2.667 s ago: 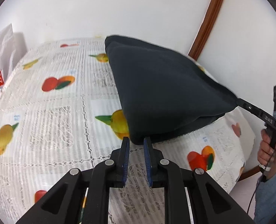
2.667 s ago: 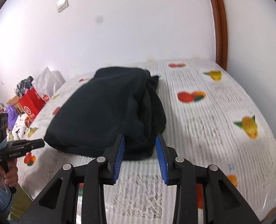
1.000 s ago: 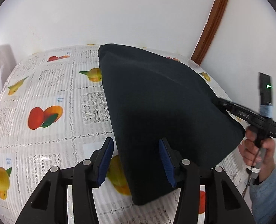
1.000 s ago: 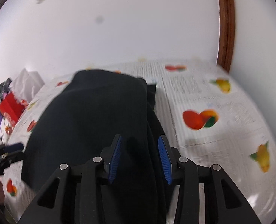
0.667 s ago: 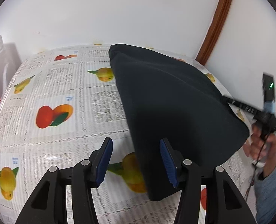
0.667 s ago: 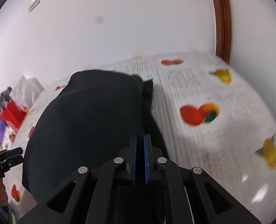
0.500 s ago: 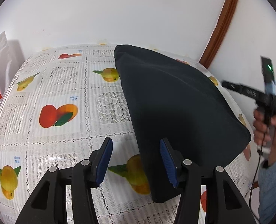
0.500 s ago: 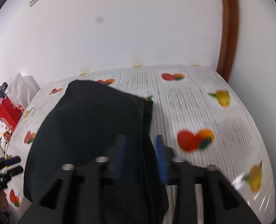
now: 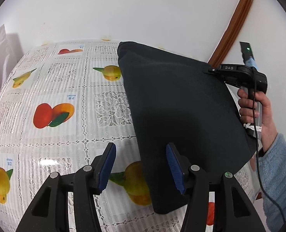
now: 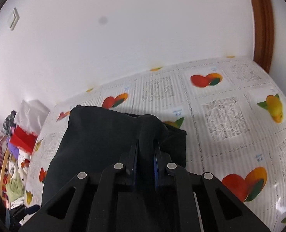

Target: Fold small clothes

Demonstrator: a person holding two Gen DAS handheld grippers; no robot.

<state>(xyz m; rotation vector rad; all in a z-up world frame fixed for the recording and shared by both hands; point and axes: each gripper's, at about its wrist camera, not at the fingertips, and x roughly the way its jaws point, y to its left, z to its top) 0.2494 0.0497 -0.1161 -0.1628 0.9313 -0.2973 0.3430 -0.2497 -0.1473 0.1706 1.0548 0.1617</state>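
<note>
Dark garment point(image 9: 181, 104) lying folded on the fruit-print counter point(image 9: 65, 100), worked from both sides.

The left gripper point(image 9: 141, 164) hovers with its fingers point(image 9: 109, 162) spread apart; only the garment's near edge lies under the gap, neither pad pressing it. The right gripper point(image 10: 145, 154) is closing, a raised pinch of the dark cloth squeezed between its fingers point(image 10: 156, 160), the rest spreading away beyond them.
</note>
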